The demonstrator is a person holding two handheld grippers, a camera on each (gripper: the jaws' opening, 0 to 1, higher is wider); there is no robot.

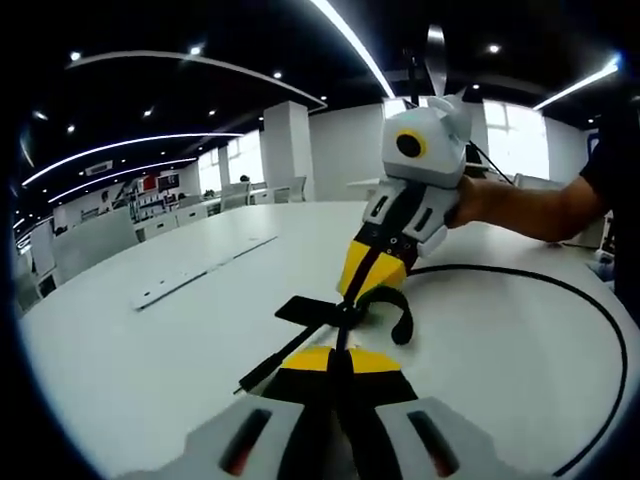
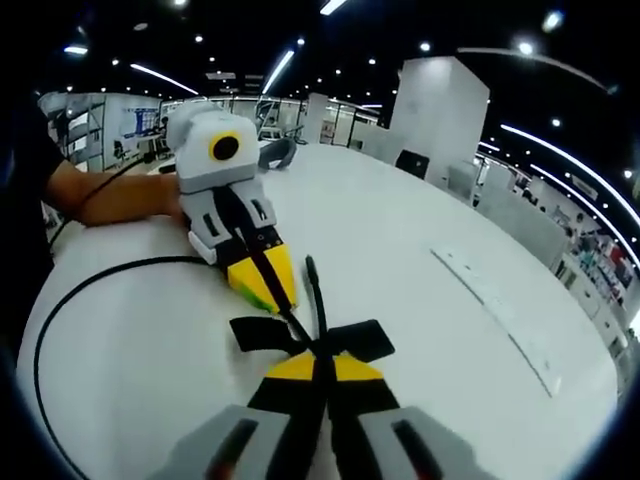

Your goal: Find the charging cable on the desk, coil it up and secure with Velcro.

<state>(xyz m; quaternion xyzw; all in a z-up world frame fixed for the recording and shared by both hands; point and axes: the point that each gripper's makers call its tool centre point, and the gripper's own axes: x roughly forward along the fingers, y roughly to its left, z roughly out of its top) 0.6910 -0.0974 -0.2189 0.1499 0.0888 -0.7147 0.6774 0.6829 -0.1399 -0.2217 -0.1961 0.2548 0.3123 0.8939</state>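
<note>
Left gripper view, right hand-held gripper (image 1: 362, 290) angled down onto cable (image 1: 560, 290)

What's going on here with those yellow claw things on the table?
A person holds a gripper in each hand and is working on a black cable lying on a white desk. Both grippers meet at one end of the cable, where a black Velcro strap sticks out sideways. The left gripper and the right gripper each look shut on the cable near the strap. Most of the cable lies in one wide loop across the desk, so the coiling is not yet done.
</note>
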